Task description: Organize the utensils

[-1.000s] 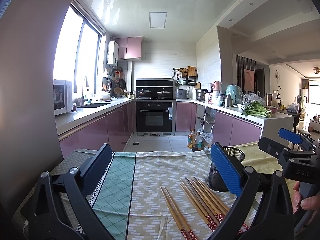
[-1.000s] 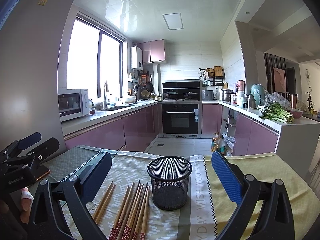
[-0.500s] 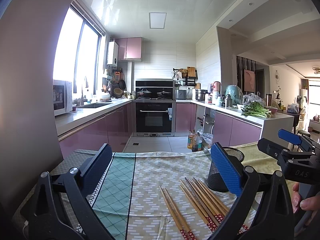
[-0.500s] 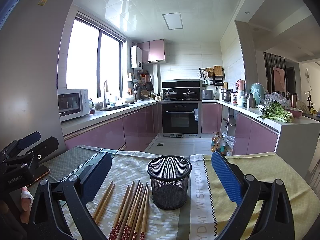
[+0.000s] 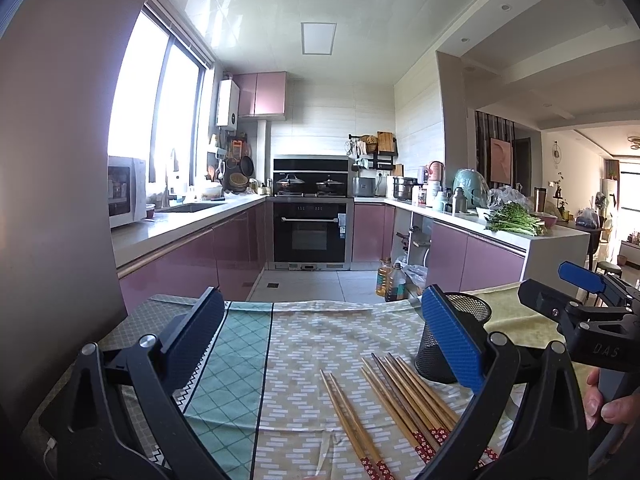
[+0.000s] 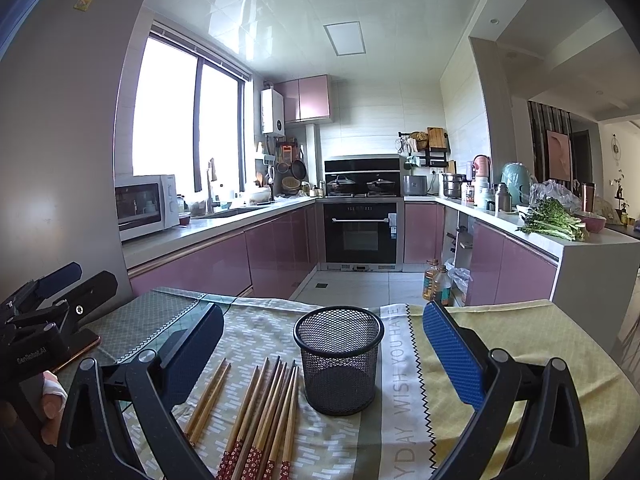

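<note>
Since every one of the chopsticks [image 6: 256,412] lies flat on the patterned tablecloth [image 6: 404,420] just left of the empty mesh holder [image 6: 338,360], the sorting looks unstarted. Both the left gripper [image 5: 320,340] and right gripper [image 6: 324,344] hover with fingers spread wide, gripping nothing. Nothing blocks the holder; a phone [image 6: 82,346] sits well off to the left.
</note>
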A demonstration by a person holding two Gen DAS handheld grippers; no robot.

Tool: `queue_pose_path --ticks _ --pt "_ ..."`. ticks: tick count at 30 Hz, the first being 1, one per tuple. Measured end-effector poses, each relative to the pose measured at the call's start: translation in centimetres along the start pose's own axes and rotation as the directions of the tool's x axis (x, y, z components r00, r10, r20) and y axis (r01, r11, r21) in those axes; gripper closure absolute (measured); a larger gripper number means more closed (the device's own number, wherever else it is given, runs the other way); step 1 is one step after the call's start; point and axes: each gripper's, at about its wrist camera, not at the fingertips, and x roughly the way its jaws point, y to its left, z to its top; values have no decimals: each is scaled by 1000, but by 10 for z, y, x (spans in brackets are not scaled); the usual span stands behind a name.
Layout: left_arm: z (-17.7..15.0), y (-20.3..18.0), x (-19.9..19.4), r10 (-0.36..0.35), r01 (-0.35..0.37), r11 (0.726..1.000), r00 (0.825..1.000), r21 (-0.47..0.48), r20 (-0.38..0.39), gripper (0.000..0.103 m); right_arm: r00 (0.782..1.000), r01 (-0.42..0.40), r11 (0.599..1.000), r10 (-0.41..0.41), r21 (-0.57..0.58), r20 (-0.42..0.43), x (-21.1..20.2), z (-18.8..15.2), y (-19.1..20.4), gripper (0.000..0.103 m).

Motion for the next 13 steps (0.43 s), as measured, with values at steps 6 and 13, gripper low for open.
queue_pose_path --ticks 6,13 --pt "-2 1 -1 14 -14 1000 1000 3 -6 6 1000 0 1000 0 3 -6 0 -2 0 6" --pt "-7 3 4 9 -10 1000 999 -10 -40 6 1000 -2 1000 2 5 -10 1 -3 -1 6"
